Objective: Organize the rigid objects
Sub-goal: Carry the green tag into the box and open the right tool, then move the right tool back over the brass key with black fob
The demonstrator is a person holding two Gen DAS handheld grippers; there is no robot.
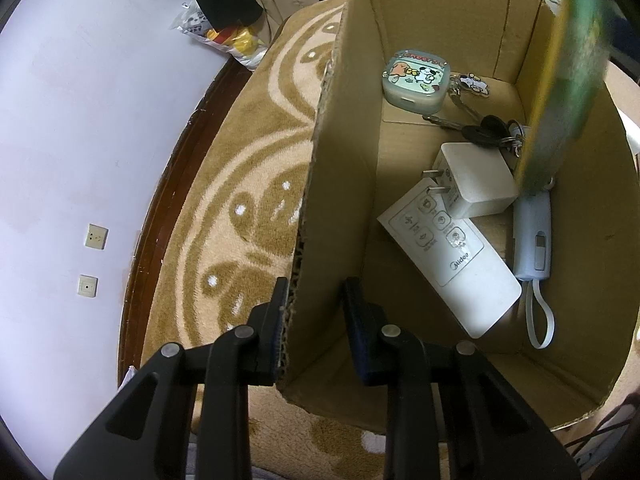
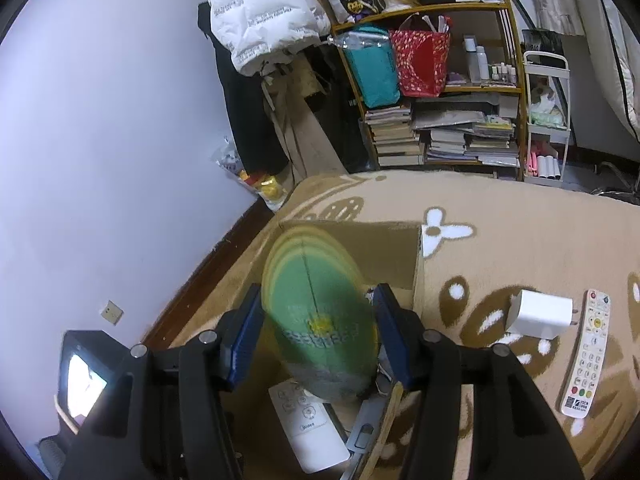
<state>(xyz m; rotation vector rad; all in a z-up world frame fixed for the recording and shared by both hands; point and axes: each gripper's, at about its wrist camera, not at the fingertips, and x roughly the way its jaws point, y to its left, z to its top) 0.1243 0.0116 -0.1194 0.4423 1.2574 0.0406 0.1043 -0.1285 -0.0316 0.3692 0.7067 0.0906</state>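
Note:
An open cardboard box (image 1: 340,160) stands on a patterned rug. In it lie a cartoon earbud case (image 1: 416,80), keys (image 1: 484,128), a white charger (image 1: 476,180), a white Midea remote (image 1: 452,256) and a pale blue device with a strap (image 1: 534,236). My left gripper (image 1: 316,316) straddles the box's left wall, one finger outside and one inside, with a gap left. A flat green disc with a yellow rim (image 2: 320,320) is motion-blurred between the wide-apart fingers of my right gripper (image 2: 318,336), above the box (image 2: 384,248). It also shows blurred as the green disc (image 1: 568,80).
On the rug right of the box lie a second white charger (image 2: 538,314) and a long white remote (image 2: 586,352). A wall (image 1: 80,120) and dark skirting run along the left. Crowded shelves (image 2: 440,92) stand behind, and a black device with a lit screen (image 2: 84,376) sits low left.

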